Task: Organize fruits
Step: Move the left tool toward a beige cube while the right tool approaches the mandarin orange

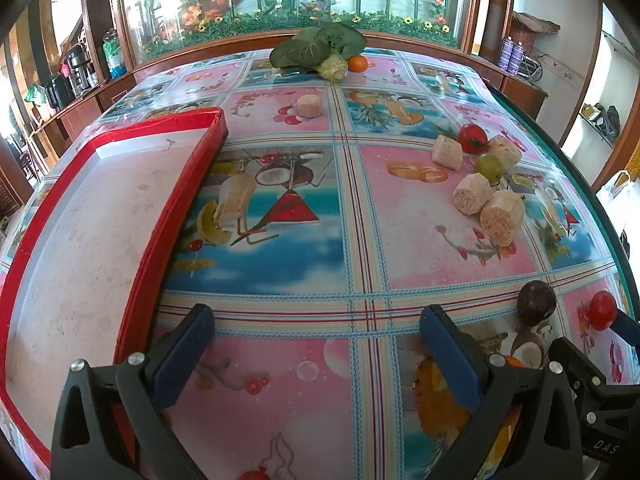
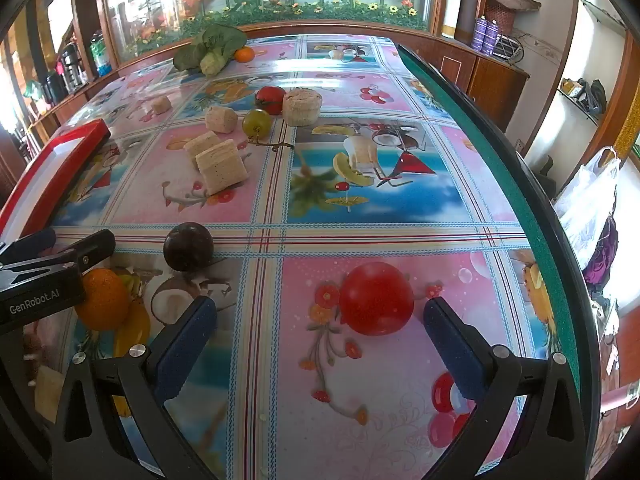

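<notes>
A red-rimmed tray [image 1: 168, 216] lies on the table's left. My left gripper [image 1: 316, 344] is open and empty over the printed cloth beside it. My right gripper [image 2: 320, 332] is open, with a red tomato [image 2: 376, 298] just ahead between its fingers, not held. A dark purple fruit [image 2: 188, 246] and an orange [image 2: 102, 298] lie to its left, next to the left gripper's body [image 2: 40, 280]. Farther off are a second tomato [image 2: 272, 99], a green fruit [image 2: 256, 121] and several beige blocks [image 2: 220, 166]. The left wrist view also shows the purple fruit [image 1: 536, 303] and the near tomato [image 1: 602, 310].
Leafy greens [image 1: 316, 46] and a small orange [image 1: 357, 63] lie at the table's far edge. One beige block [image 1: 309, 105] sits alone mid-table. The table's green right edge [image 2: 500, 168] is close to my right gripper. Wooden cabinets stand around.
</notes>
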`<state>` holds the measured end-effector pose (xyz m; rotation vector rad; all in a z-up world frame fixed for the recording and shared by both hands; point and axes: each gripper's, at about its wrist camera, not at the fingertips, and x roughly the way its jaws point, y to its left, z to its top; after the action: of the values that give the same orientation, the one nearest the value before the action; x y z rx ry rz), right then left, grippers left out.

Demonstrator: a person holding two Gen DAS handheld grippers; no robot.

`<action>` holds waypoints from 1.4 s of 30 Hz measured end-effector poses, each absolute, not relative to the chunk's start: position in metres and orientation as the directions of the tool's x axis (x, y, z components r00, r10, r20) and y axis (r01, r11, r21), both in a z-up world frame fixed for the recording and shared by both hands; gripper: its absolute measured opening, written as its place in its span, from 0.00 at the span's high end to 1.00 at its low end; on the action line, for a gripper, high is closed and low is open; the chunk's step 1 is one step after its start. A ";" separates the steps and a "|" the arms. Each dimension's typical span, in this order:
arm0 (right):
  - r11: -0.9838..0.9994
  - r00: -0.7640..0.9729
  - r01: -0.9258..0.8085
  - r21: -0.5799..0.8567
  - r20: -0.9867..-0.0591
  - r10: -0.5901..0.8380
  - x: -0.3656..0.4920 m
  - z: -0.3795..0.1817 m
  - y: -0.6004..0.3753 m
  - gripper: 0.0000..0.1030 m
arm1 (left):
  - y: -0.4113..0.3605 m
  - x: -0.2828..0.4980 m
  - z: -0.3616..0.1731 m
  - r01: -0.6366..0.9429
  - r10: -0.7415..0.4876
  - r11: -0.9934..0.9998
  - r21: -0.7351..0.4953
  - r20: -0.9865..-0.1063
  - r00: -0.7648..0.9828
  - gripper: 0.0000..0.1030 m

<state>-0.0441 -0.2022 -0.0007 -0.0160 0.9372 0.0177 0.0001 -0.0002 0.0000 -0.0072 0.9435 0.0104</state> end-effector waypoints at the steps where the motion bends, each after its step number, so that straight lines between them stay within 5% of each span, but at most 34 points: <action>1: 1.000 0.592 -0.022 -0.006 -0.806 0.008 -0.044 -0.001 -0.202 0.00 | 0.000 0.000 0.000 -0.012 0.004 1.000 -0.004 -0.809 0.588 0.00; 21: 0.998 0.502 -0.059 -0.010 -0.864 0.021 -0.045 -0.001 -0.190 0.00 | 0.012 -0.009 0.030 -0.034 0.009 0.999 -0.014 -0.802 0.597 0.00; 42: 0.996 0.505 -0.086 0.036 -0.860 0.075 -0.096 0.060 -0.173 0.00 | 0.012 -0.101 0.055 -0.034 -0.030 0.998 -0.058 -0.840 0.542 0.00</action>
<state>-0.0961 -0.1731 0.0600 -0.0115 1.0365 0.0973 -0.1007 0.0120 0.0551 -0.0698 0.9986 0.0024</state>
